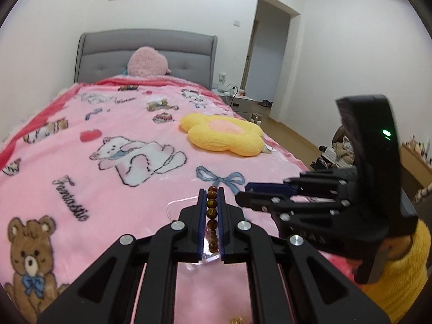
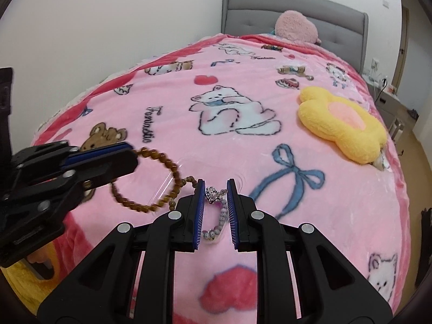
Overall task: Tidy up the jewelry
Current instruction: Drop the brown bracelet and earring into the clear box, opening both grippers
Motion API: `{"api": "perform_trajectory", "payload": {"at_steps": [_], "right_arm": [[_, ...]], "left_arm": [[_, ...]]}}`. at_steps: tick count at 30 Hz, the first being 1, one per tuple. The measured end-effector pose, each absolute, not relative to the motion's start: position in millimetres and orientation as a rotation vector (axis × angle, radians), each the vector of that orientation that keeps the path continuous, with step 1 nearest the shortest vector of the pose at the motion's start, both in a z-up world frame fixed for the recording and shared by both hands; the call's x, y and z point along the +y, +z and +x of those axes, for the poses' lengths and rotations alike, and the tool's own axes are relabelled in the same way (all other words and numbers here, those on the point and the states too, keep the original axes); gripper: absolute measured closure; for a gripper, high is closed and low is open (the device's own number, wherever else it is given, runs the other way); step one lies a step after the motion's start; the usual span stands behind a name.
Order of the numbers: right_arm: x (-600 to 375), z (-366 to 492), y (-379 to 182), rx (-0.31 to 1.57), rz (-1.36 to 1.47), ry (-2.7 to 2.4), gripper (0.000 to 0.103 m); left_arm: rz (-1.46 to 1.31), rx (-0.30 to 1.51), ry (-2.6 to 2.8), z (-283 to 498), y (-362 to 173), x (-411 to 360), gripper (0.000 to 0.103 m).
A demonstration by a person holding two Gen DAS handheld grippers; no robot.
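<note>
left tongs (image 1: pixel 210 205) clamped on brown beads (image 2: pixel 151 186) | right tongs (image 2: pixel 215 205) narrow, holding pale bracelet (image 2: pixel 218 216) | both strands held above clear tray (image 2: pixel 164 186) on bed (image 2: pixel 270 162) | step judged: carrying | next: lowering into a tray slot, strands kept apart

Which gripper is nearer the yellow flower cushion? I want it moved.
Right. The right gripper is beside the cushion, while the left gripper is on its far side.

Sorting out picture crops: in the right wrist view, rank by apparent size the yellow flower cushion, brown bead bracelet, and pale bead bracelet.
1. yellow flower cushion
2. brown bead bracelet, though it sits nearer the camera
3. pale bead bracelet, partly hidden between the right gripper's fingers
</note>
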State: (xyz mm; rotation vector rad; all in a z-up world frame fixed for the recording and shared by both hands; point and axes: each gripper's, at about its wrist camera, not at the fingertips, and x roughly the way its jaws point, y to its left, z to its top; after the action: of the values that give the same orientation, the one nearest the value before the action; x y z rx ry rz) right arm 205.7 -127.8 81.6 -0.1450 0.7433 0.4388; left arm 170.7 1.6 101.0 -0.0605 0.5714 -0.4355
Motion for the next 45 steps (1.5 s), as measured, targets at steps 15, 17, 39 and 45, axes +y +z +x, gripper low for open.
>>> {"api": "perform_trajectory", "payload": {"at_steps": [15, 17, 39, 45], "right_arm": [[-112.9, 222.7, 31.6, 0.829, -0.194, 0.459, 0.087], [-111.4, 222.1, 28.3, 0.833, -0.203, 0.46, 0.087], [-112.7, 211.2, 29.5, 0.82, -0.183, 0.471, 0.086], [-113.5, 207.7, 33.9, 0.813, -0.179, 0.469, 0.079]], "left_arm": [[-0.066, 0.71, -0.417, 216.6, 51.0, -5.2, 0.095], [-0.054, 0.711, -0.41, 216.7, 49.6, -5.8, 0.095], [-0.083, 0.733, -0.424, 220.4, 45.9, -3.3, 0.095], [-0.084, 0.731, -0.432, 217.7, 48.3, -1.9, 0.095]]}}
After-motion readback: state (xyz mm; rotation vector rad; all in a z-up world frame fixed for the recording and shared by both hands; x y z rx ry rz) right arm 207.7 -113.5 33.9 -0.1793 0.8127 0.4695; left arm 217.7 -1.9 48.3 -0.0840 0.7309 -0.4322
